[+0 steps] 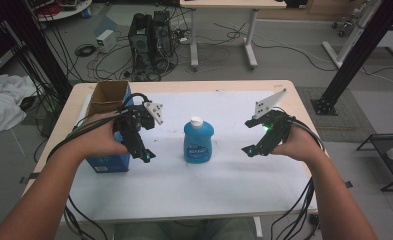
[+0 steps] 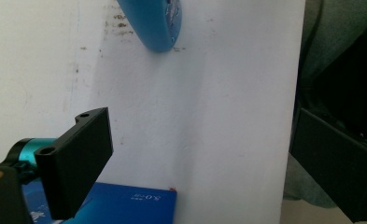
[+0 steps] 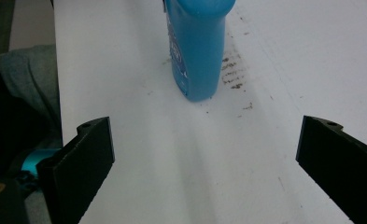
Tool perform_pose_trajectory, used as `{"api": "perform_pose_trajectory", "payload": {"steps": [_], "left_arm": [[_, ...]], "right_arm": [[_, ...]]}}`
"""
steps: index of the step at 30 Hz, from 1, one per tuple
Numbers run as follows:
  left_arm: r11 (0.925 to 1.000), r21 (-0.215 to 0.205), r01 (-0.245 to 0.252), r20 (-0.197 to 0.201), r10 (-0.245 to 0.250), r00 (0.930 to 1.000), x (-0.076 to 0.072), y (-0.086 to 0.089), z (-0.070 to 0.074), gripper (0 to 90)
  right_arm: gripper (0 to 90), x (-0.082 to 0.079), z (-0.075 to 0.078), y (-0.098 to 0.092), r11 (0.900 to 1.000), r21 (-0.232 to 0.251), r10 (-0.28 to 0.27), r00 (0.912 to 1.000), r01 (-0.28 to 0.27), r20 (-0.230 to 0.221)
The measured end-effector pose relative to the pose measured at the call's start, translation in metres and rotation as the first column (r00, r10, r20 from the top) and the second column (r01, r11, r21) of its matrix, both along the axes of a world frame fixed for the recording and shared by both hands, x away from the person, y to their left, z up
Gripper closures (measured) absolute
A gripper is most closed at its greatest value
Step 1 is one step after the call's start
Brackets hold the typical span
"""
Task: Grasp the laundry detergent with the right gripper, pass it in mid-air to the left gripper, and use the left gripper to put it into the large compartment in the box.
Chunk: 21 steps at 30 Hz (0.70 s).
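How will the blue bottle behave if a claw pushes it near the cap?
The bottle stands upright, taller than its base is wide, so a high push would probably tip it. Its smooth plastic sides may slip in a grip. It looks like rigid plastic, likely not fragile.

The right tongs [image 3: 204,163] gape wide above the white table [image 3: 265,154], a blue bottle [image 3: 195,46] standing upright ahead beside brown smudges [image 3: 232,70].

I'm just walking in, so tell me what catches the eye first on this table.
A blue bottle with a white cap stands upright mid-table on the white mat. The left gripper and right gripper flank it, both open. An open cardboard box sits at the left edge.
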<state>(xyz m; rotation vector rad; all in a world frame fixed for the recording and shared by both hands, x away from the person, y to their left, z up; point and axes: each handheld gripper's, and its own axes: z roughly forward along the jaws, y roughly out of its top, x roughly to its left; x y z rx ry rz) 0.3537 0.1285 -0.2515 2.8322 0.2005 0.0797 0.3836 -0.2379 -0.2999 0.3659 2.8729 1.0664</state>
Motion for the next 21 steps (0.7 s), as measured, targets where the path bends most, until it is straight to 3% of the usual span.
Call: {"api": "perform_pose_trajectory", "payload": {"steps": [5, 21], "left_arm": [[0.9999, -0.010, -0.004, 0.000, 0.004, 1.0000, -0.001, 0.001, 0.000, 6.1], [0.9999, -0.014, -0.005, 0.000, 0.005, 1.0000, -0.004, 0.003, 0.000, 6.0]], "right_arm": [[2.8, 0.004, -0.004, 0.001, 1.000, 0.017, -0.021, 0.9996, 0.021, -0.019], [2.7, 0.018, -0.029, 0.017, 1.000, 0.030, -0.001, 0.9988, 0.002, -0.049]]}}
